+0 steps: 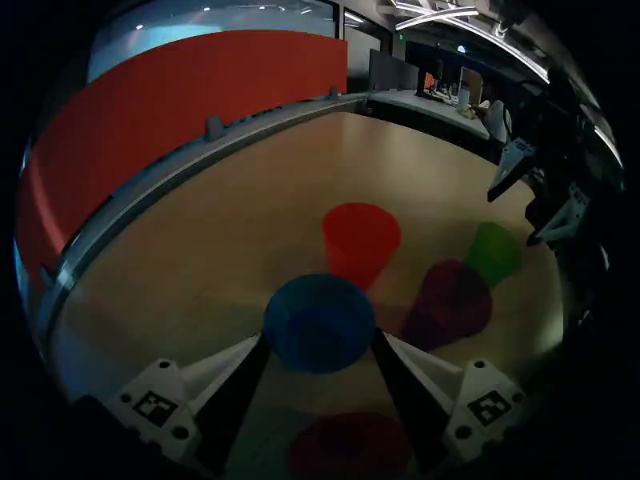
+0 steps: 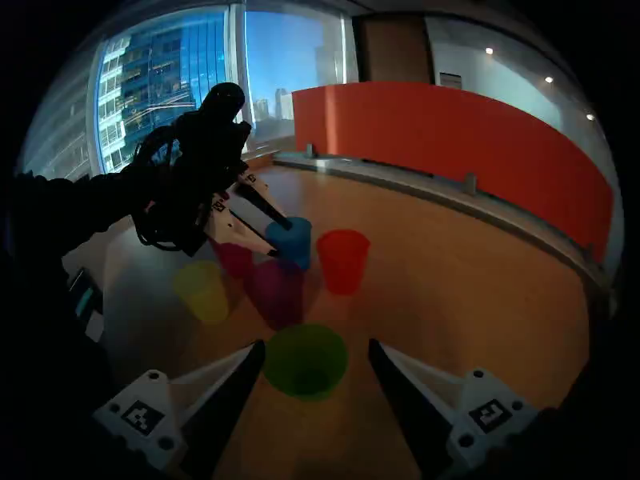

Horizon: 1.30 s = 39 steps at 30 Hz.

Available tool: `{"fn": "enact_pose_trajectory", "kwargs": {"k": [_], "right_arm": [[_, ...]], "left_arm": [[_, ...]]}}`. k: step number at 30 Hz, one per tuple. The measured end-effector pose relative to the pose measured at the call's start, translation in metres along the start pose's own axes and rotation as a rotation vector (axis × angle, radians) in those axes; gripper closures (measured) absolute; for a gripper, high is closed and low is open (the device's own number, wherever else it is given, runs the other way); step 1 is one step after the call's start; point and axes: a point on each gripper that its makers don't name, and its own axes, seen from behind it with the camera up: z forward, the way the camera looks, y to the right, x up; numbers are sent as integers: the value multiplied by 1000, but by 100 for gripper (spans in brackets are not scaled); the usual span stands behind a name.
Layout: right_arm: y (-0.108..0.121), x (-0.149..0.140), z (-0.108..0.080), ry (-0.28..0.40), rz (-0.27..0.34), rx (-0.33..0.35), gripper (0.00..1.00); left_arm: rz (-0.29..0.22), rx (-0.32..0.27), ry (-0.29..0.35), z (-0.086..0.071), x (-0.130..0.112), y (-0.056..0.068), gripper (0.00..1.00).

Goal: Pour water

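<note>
Blue cup: I see the blue cup (image 1: 320,324) right between my left fingers, over the wooden worktop (image 1: 240,224); I cannot tell whether its base rests on the wood.
Contents: I look down into its mouth, but it is too dim to tell if there is water inside.
Left hand-held gripper: the left hand-held gripper (image 1: 318,336) is closed narrow on the blue cup, one finger against each side wall.
Red cup: the red cup (image 1: 362,240) stands upright just beyond the blue one, close but apart.
Purple cup: the purple cup (image 1: 448,304) stands near, to the right of the blue cup in the left gripper view.
Dark red cup: a dark red cup (image 1: 352,444) sits low between my left fingers, nearer the camera than the blue cup.
Green cup: the green cup (image 2: 306,360) stands upright between my right fingers.
Right hand-held gripper: the right hand-held gripper (image 2: 314,344) is spread wide, with a gap to the green cup on both sides.
Yellow cup: the yellow cup (image 2: 200,290) stands left of the purple one in the right gripper view.
Surroundings: an orange partition (image 1: 176,96) runs along the worktop's far edge; windows (image 2: 160,72) show daylight.
</note>
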Motion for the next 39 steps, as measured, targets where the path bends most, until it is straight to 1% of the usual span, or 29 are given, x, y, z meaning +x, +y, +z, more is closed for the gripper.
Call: {"fn": "enact_pose_trajectory", "kwargs": {"k": [8,13,19,26,39], "right_arm": [[-1,-2,1,-6,-1,2,0],[-2,-2,1,-8,-1,0,0],[-3,-4,0,-10,-1,2,1],[-6,-7,1,-18,-1,9,0],[-14,-27,12,-59,-24,14,0]], "left_arm": [[1,2,5,5,1,0,9],[-13,4,10,7,2,0,9],[-24,13,20,9,3,-1,14],[-24,13,23,9,3,-1,14],[-18,20,24,7,3,-3,14]]}}
